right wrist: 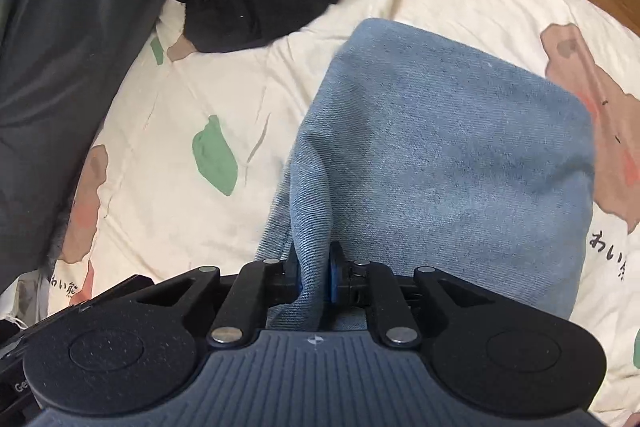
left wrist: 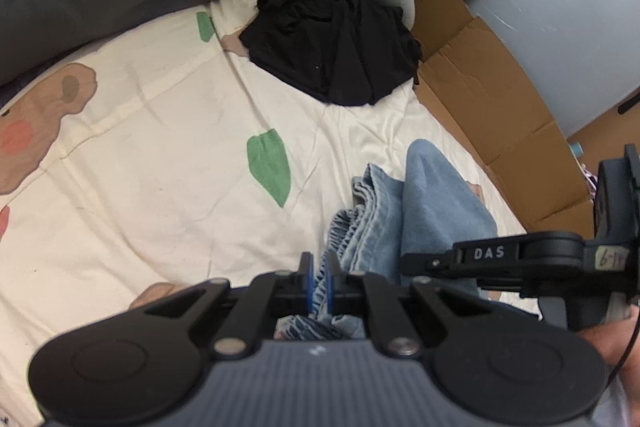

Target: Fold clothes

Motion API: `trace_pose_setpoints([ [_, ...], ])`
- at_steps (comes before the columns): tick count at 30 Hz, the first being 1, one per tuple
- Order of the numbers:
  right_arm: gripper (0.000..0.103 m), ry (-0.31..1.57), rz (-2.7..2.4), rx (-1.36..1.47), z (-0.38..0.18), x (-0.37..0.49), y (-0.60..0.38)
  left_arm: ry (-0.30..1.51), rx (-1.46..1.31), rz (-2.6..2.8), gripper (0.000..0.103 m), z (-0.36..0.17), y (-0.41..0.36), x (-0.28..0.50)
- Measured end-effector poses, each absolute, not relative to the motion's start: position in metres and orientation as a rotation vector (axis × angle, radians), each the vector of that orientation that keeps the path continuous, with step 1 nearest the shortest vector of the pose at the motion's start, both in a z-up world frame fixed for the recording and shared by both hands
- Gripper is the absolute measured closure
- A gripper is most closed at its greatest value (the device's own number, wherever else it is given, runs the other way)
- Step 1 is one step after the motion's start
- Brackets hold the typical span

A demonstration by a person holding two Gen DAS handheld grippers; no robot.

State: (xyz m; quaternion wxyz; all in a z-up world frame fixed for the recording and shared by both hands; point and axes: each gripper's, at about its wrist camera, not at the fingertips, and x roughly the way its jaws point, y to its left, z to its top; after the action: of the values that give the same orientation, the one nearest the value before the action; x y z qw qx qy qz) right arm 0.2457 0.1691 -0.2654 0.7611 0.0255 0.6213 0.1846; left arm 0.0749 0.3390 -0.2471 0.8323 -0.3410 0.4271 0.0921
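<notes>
Left gripper — jaws pinch jeans | right gripper — jaws pinch jeans fold

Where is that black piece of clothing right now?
The black garment lies crumpled on the cream bedsheet, beyond the jeans, next to the cardboard.

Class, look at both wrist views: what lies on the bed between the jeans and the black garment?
Only bare sheet, cream with a green leaf print. Both views show it. The jeans, clamped by both grippers, lie apart from the black garment.
</notes>
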Motion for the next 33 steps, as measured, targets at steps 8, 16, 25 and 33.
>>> trace_pose_setpoints([
  [8,0.084,1.325,0.435,-0.015,-0.268,0.237,0.180,0.908,-0.704,0.194,0.098,-0.243,0.337,0.076],
  [16,0.063,1.370,0.530,0.168,-0.250,0.236,0.157,0.904,-0.701,0.206,0.086,-0.235,0.337,0.074],
  [25,0.063,1.304,0.459,0.366,-0.236,0.227,0.080,0.940,-0.662,0.113,0.041,-0.239,0.305,0.085],
  [33,0.063,1.287,0.361,0.387,-0.267,0.201,0.025,1.043,-0.674,0.070,0.041,-0.282,0.283,0.090],
])
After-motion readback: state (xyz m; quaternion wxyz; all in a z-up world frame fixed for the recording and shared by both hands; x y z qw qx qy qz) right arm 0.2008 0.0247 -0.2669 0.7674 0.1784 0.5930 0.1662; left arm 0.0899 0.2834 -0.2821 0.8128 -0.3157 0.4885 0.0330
